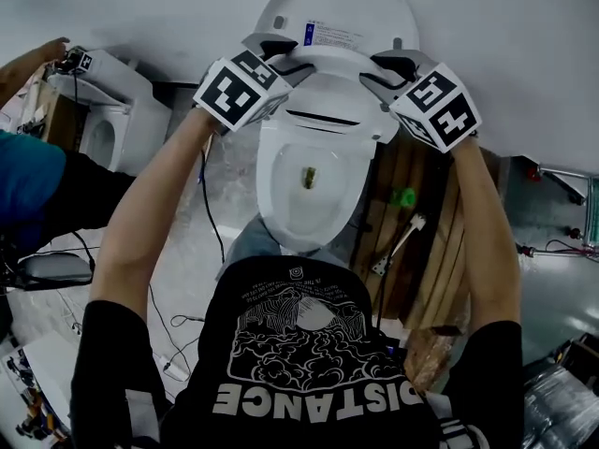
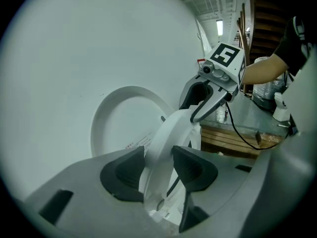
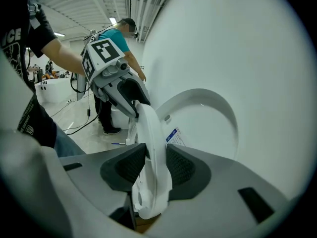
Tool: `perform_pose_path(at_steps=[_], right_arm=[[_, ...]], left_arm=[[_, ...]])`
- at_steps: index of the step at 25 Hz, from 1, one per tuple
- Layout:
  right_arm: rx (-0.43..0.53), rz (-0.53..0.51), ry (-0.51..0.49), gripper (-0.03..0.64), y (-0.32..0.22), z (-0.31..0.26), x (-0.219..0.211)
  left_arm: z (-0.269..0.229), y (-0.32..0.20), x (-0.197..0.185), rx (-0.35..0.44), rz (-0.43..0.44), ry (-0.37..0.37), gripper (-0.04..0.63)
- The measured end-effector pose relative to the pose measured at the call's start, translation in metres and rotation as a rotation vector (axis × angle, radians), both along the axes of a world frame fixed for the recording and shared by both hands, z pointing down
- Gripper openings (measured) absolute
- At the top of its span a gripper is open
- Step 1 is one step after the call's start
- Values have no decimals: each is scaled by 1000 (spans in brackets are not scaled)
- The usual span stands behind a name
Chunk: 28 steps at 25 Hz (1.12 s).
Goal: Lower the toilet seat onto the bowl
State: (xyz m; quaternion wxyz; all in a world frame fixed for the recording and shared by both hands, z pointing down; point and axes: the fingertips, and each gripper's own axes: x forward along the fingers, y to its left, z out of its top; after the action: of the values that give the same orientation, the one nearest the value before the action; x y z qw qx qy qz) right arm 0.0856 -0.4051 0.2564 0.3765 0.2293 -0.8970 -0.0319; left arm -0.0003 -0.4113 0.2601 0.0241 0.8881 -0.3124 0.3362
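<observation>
The white toilet seat point(image 1: 328, 87) stands tilted away from the raised lid point(image 1: 337, 7), above the open bowl point(image 1: 273, 190). My left gripper point(image 1: 276, 52) is shut on the seat's left side, and my right gripper point(image 1: 393, 68) is shut on its right side. In the left gripper view the seat rim point(image 2: 166, 133) runs between the dark pads of the left gripper point(image 2: 158, 165), with the right gripper point(image 2: 208, 100) clamped further along. In the right gripper view the rim point(image 3: 151, 133) sits pressed between the right gripper's point(image 3: 156, 165) pads, the left gripper point(image 3: 129, 100) beyond.
A second white toilet point(image 1: 112, 120) stands at the left beside a person in a teal sleeve point(image 1: 28, 185). Wooden planks point(image 1: 421, 223) lie right of the bowl. Black cables point(image 1: 211, 213) trail over the floor at the left.
</observation>
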Motion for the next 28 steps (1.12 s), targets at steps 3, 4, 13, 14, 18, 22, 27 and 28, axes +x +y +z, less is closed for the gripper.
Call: perform_pose_path(at_steps=[3, 4, 13, 14, 18, 22, 27, 28], right_arm=[[10, -26, 6, 138, 15, 1, -3], [16, -34, 15, 137, 20, 3, -4], [35, -71, 22, 132, 60, 9, -8], [37, -70, 24, 132, 64, 10, -8], [40, -62, 49, 132, 75, 15, -10], [43, -38, 77, 133, 86, 20, -11], [54, -5, 118, 133, 110, 25, -11], [59, 6, 125, 133, 114, 27, -12]], left_arm=[[1, 14, -3, 23, -10, -13, 190], [3, 19, -3, 32, -13, -16, 189], [11, 58, -5, 45, -11, -64, 186], [11, 62, -5, 46, -10, -67, 186], [16, 73, -7, 37, 11, -72, 184], [20, 85, -7, 41, 33, -81, 179], [27, 109, -7, 45, 87, -101, 172], [29, 113, -8, 48, 96, -106, 170]])
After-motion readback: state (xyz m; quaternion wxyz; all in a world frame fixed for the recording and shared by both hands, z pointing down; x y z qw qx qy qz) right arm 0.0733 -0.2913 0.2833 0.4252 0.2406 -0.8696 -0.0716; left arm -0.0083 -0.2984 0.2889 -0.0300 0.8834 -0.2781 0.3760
